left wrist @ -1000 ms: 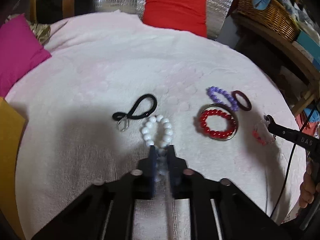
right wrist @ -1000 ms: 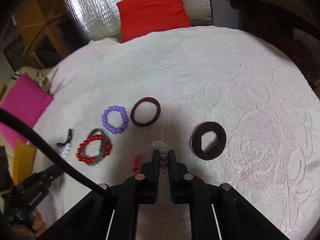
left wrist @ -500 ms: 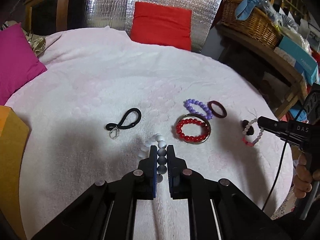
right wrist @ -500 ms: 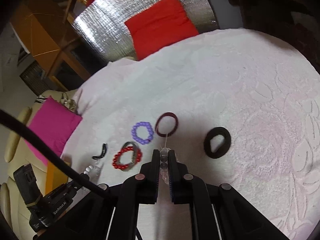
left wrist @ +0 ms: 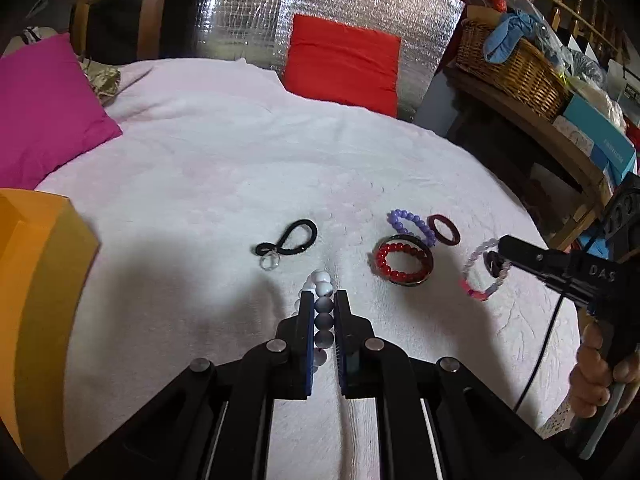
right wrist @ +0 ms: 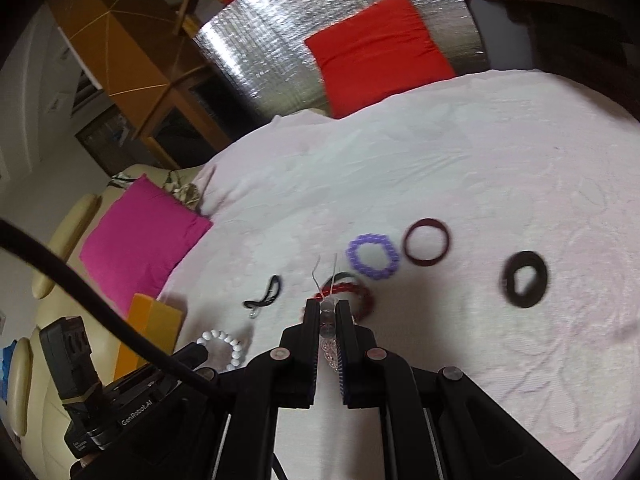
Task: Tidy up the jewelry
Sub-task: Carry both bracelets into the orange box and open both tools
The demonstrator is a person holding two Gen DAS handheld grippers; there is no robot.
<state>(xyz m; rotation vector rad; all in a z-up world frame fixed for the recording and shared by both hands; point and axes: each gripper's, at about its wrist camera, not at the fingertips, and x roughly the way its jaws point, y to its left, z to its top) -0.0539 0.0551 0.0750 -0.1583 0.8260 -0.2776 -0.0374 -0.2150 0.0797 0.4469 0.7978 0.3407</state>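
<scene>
Both claws have risen higher: left claw clamps white bracelet, right claw clamps clear bracelet.

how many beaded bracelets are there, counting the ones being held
4: a white bracelet in the left gripper, a clear and pink bracelet in the right gripper, and a red bracelet and a purple bracelet lying on the cloth.

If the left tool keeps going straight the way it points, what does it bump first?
Probably the black hair tie, just left of that line past the left tool and its white bead bracelet. Dead ahead looks like bare white blanket; depth is unclear.
</scene>
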